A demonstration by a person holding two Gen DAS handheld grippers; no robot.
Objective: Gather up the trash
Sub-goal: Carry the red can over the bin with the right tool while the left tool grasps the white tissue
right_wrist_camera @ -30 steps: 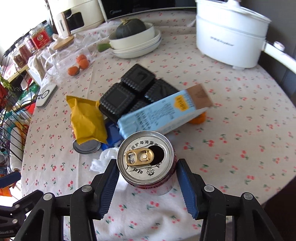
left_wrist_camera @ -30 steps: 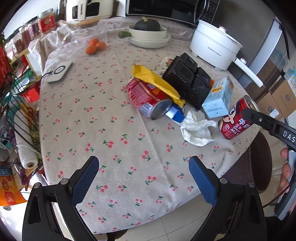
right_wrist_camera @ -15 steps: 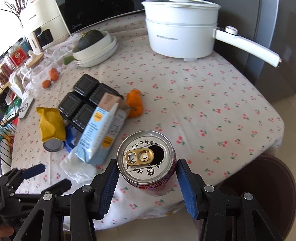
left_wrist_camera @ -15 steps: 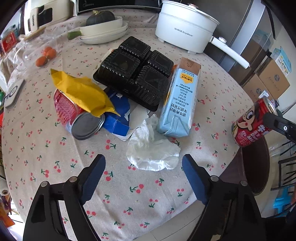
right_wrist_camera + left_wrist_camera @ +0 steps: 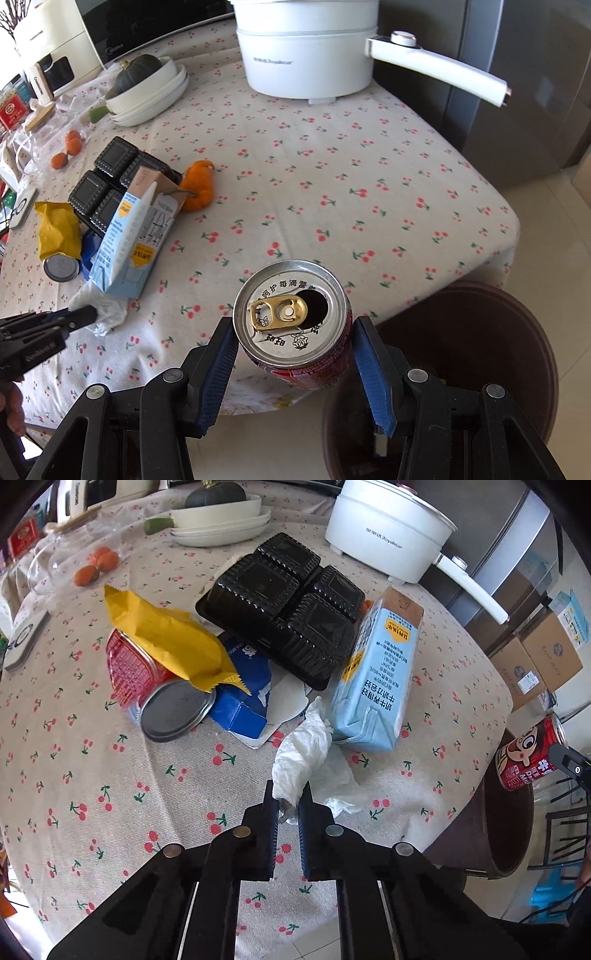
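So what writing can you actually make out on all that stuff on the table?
"Royalstar": on the white electric pot.
"Midea": on the black microwave behind.
"DAEWOO", not quite sharp: on the white appliance at the back.
"Milk": on the red drink can with a cartoon face.
Chinese print on the blue milk carton, the can's top, the lying red can: too small to quote.

A crumpled white paper tissue (image 5: 314, 753) lies on the cherry-print tablecloth (image 5: 110, 775) near its front edge, its near end pinched up. A red cartoon-printed drink can (image 5: 295, 325) (tab lifted, mouth open) is held upright off the table's right edge, beside a dark brown round bin (image 5: 480, 332).
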